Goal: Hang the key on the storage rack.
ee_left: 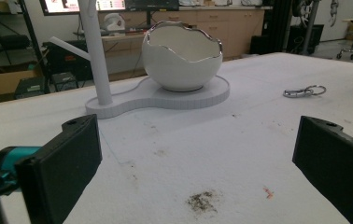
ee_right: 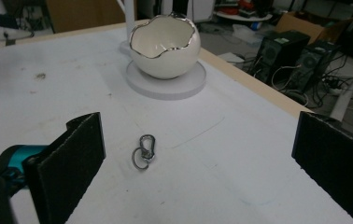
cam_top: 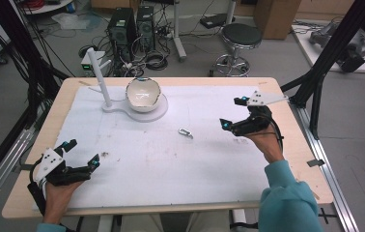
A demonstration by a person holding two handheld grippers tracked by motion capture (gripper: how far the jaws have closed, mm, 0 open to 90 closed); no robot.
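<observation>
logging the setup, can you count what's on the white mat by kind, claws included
bowl: 1
stand: 1
metal clip: 1
claw, left claw and right claw, both open and holding nothing: 2
total: 5

white stand, stool, computer towers

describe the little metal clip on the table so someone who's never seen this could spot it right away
Start at the white egg-shaped bowl on its white stand at the far side of the table. On the white mat nearer the person, toward the right gripper, lies the carabiner clip. It is the lone small silvery metal piece, with a ring attached.
</observation>
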